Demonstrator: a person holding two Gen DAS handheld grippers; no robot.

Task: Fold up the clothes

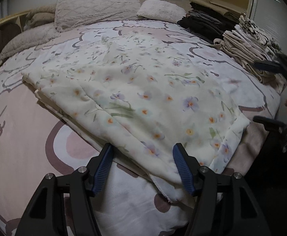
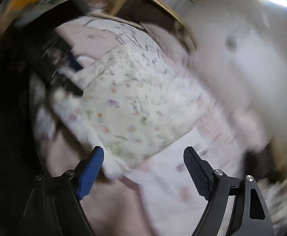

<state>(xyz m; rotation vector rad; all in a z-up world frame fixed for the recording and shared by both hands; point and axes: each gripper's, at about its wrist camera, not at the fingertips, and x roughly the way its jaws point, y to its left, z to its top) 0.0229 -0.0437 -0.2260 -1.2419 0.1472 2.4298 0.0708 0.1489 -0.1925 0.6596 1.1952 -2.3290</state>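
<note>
A cream fleece garment with small orange and purple flowers (image 1: 135,94) lies folded on the bed. In the left wrist view my left gripper (image 1: 143,151) is open, its blue-padded fingers (image 1: 104,163) astride the garment's near edge without closing on it. My right gripper shows at the right edge of that view (image 1: 269,92), open, beside the garment's right corner. The right wrist view is blurred by motion; the garment (image 2: 135,110) lies ahead of my open right gripper (image 2: 143,155), with nothing between the fingers.
A pink and white patterned bedsheet (image 1: 25,122) covers the bed. Beige pillows (image 1: 96,5) lie at the headboard. Stacks of folded dark clothes (image 1: 204,21) and light clothes (image 1: 247,45) stand at the far right of the bed.
</note>
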